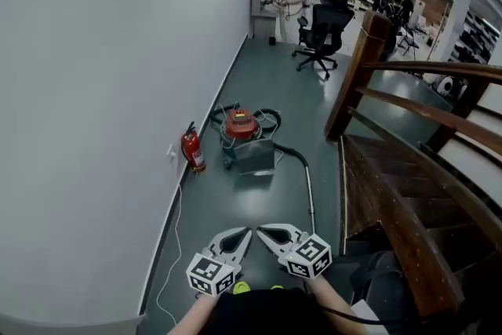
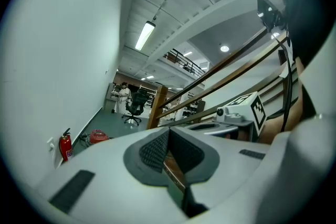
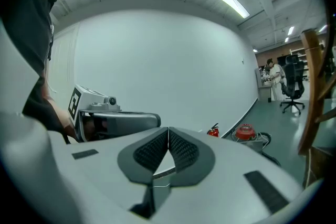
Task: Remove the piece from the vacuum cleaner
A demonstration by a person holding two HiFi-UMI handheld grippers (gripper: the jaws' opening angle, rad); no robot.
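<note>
The left gripper (image 1: pixel 245 233) and the right gripper (image 1: pixel 263 231) are held side by side at the lower edge of the head view, with their tips angled towards each other and close together. In each gripper view the ribbed dark pads meet at the tip. Both jaw pairs are fully closed and grip nothing.

The vacuum cleaner (image 1: pixel 245 143), a red domed motor head on a grey metal tank, stands on the dark grey-green floor (image 1: pixel 274 82). It is well ahead of the grippers and close to the white wall (image 1: pixel 102 90). A black hose (image 1: pixel 289 151) leaves its right side and runs into a slim metal wand tube (image 1: pixel 310 188). The tube lies on the floor between the vacuum cleaner and the grippers, pointing back towards them. The joint between hose and tube is too small to resolve. Dark cable loops (image 1: pixel 267 116) lie behind the tank.

Surrounding items:
- A red fire extinguisher (image 1: pixel 192 150) stands against the wall just left of the vacuum cleaner.
- A thin white cable (image 1: pixel 174 235) hangs down the wall towards the floor, nearer the grippers.
- A brown wooden staircase (image 1: pixel 408 192) with curved handrails borders the passage on the right, and its post stands beside the vacuum cleaner's position.
- A black office chair (image 1: pixel 323 31) and a person in white clothing (image 1: pixel 292 2) occupy the far end of the passage.
</note>
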